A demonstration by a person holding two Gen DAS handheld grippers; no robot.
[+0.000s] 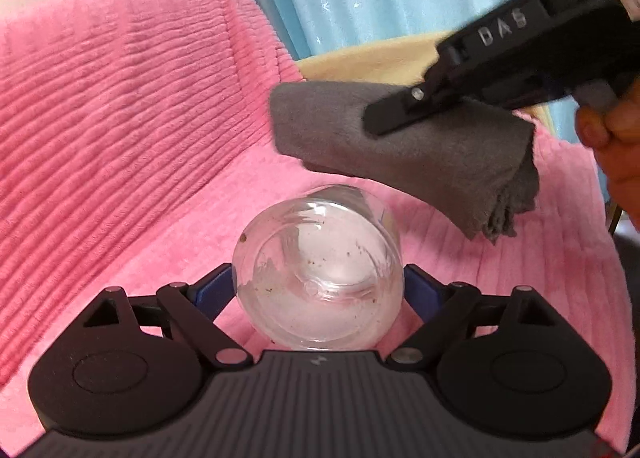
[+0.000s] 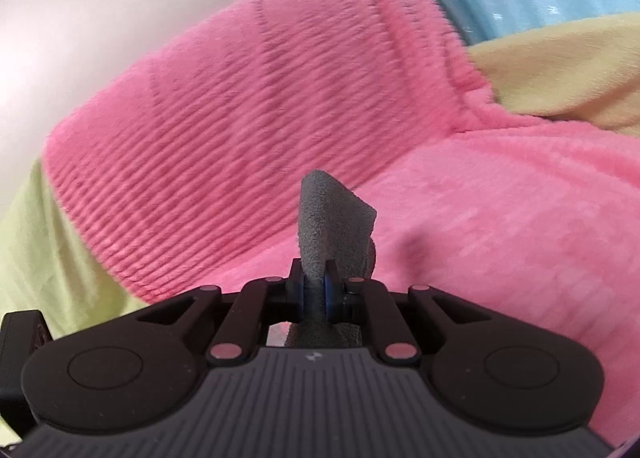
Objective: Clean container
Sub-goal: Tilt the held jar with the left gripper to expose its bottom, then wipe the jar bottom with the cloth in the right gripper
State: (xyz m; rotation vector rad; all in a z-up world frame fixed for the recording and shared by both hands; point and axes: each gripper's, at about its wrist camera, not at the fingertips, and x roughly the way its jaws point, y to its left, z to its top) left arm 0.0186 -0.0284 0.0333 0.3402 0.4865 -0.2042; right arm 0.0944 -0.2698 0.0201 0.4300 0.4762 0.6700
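One clear container [image 1: 320, 278] is pinched by the left hand-held gripper [image 1: 320, 286]; the right hand-held gripper [image 2: 314, 292] pinches one grey cloth [image 2: 332, 217].

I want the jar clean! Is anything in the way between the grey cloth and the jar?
Nothing visible. The grey cloth, held by the right hand-held gripper, hangs just above the clear jar, which sits between the left hand-held gripper fingers.
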